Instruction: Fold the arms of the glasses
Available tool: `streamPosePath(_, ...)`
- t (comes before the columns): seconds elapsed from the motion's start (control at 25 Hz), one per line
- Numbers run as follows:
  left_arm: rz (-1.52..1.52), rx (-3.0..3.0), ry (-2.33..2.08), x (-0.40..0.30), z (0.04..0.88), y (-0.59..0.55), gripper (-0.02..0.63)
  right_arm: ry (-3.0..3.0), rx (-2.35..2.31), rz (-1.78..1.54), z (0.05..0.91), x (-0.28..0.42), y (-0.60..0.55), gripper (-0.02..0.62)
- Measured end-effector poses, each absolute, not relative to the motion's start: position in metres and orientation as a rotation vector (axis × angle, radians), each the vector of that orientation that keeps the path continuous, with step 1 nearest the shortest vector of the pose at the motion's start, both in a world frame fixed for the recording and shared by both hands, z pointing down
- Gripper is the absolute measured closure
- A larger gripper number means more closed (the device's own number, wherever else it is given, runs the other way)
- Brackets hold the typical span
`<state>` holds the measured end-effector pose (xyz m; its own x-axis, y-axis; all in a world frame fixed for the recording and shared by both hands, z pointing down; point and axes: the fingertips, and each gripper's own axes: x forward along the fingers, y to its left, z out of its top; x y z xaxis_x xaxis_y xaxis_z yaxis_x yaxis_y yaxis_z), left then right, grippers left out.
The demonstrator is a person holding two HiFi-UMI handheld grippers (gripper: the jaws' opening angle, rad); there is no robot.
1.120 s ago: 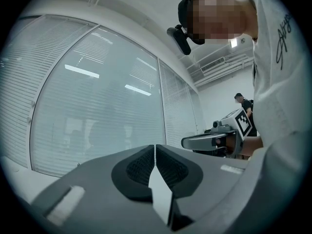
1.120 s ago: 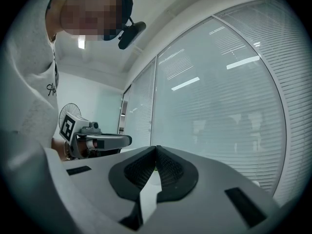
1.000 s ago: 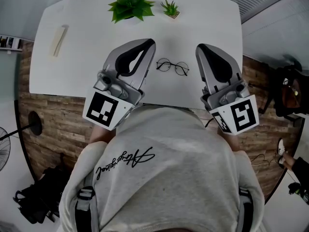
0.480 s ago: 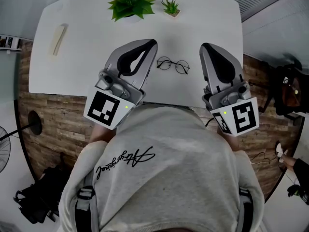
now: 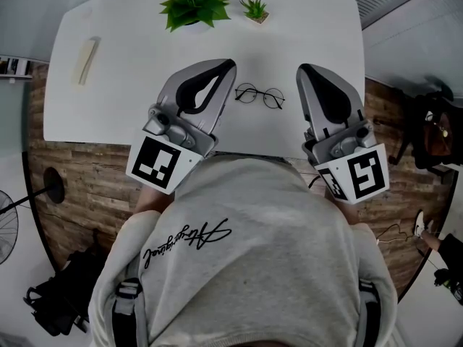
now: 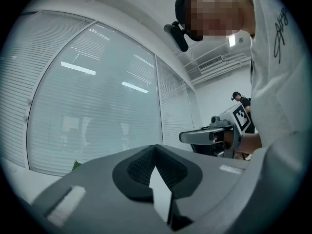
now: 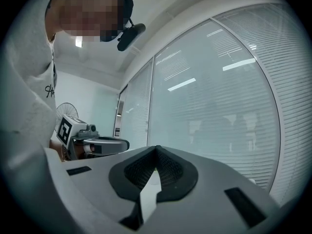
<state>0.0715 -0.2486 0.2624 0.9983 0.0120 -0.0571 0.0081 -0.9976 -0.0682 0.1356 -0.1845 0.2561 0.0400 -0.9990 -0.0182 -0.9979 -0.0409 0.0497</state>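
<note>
Head view puts the glasses (image 5: 259, 96) on the white bench (image 5: 130, 92), between your grippers: at four o'clock from the left gripper (image 5: 226, 66) tip and eight o'clock from the right gripper (image 5: 305, 72) tip. Both sets of jaws are pressed together, holding nothing. Expect a light, thin wire frame, easily bent, with slippery lenses. Take each arm near its hinge and press gently.
</note>
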Motion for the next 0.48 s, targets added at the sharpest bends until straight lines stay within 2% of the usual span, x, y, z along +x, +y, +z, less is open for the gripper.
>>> streamPosePath(0.48, 0.092, -3.073, -0.034, 0.0737, 0.2620, -0.2494, 0.606, -2.145, 2.272, -0.070, 0.2562, 0.1383, -0.1844, 0.594)
